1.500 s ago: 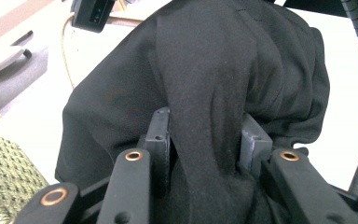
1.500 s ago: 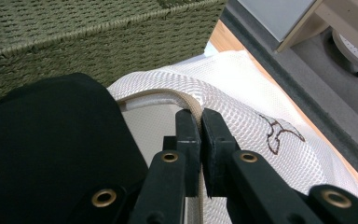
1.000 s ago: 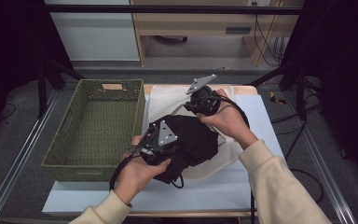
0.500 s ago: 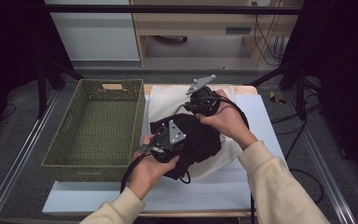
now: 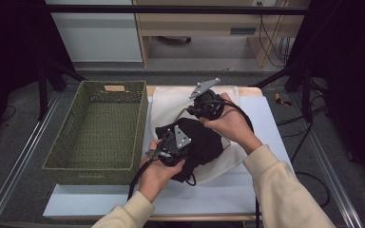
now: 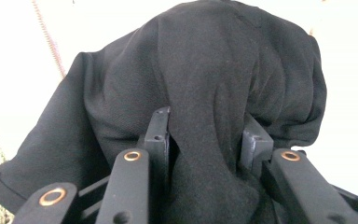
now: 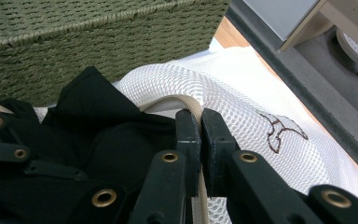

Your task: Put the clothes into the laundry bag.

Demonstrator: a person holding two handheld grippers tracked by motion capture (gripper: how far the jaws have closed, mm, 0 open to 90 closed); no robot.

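Stuffing the black garment into the white mesh laundry bag looks like the step in hand; judged about midway, with most of the cloth bunched at the bag's mouth on the worktop, just right of the green woven basket.

Best done by keeping the bag's rim lifted and taut with the right gripper; pinching there on the beige cord along the mesh edge, jaws closed flat together on it with barely a gap; worth holding steady so the mouth stays open and does not sag over the cloth.

Pushing low and deep with the left gripper; jaws set narrow to middling, closed on a thick fold of the black garment that bulges up between the pads and drapes over both of them; advisable to carry that fold well past the rim before letting go, otherwise likely to spring back out.

Worth watching: loose edge of fabric trailing to the left in the left gripper view, apt to catch outside the mesh; cable under the left hand lying close to the cloth, best kept clear of the bag; mesh easily snagged by a jaw corner, so no dragging sideways.
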